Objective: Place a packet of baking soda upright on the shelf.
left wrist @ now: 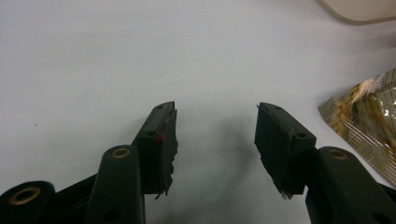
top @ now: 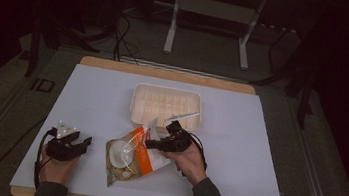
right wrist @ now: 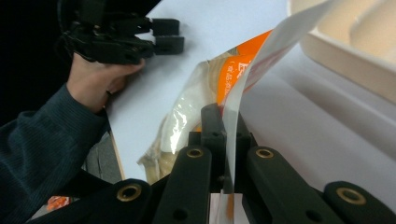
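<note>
Dim room around a brightly lit white table (top: pixel 258 138), soft shadows, slight blur throughout.

In the left gripper view, the picture's top edge cuts off all but 1 rounded corner of the cream plastic compartment tray (left wrist: pixel 359 11). The right edge crops the clear-and-orange plastic snack bag (left wrist: pixel 369 119). The printing on the bag's orange panel is too blurred to read in the right gripper view. There, the right gripper (right wrist: pixel 223 123) hides the pinched bag edge between its 2 closed jaws. The high view's bottom edge cuts off both forearms.
</note>
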### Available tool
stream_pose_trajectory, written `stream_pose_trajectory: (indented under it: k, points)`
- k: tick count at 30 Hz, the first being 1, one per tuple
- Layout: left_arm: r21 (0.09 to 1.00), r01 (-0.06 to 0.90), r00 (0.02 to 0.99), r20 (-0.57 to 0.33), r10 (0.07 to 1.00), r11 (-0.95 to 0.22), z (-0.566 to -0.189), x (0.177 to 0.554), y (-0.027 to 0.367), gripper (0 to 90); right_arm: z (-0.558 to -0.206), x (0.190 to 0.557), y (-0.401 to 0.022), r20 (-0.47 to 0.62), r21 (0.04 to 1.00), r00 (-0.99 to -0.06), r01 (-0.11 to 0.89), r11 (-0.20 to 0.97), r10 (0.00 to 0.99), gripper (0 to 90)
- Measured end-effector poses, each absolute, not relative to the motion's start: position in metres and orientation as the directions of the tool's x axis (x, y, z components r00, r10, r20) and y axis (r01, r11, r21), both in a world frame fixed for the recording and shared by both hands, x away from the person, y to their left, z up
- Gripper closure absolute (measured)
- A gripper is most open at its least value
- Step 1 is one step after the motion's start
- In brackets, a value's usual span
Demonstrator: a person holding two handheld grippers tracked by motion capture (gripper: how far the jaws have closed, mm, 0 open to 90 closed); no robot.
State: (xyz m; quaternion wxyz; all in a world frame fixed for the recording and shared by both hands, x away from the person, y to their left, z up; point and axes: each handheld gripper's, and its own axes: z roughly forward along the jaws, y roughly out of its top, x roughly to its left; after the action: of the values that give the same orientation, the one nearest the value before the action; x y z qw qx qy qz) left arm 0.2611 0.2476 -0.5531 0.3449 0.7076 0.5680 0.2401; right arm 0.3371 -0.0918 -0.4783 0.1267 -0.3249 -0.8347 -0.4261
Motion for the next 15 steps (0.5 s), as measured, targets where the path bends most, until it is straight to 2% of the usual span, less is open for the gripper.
stream_pose_trajectory:
  k: [15]
  points:
    - [0.765,0.633,0.243,-0.052,0.969,-0.118,-0.553,0.26,0.248,47.7,-0.444,0.329,-0.061,0.509,0.668,-0.788,0.615,0.418,0.346,90.0]
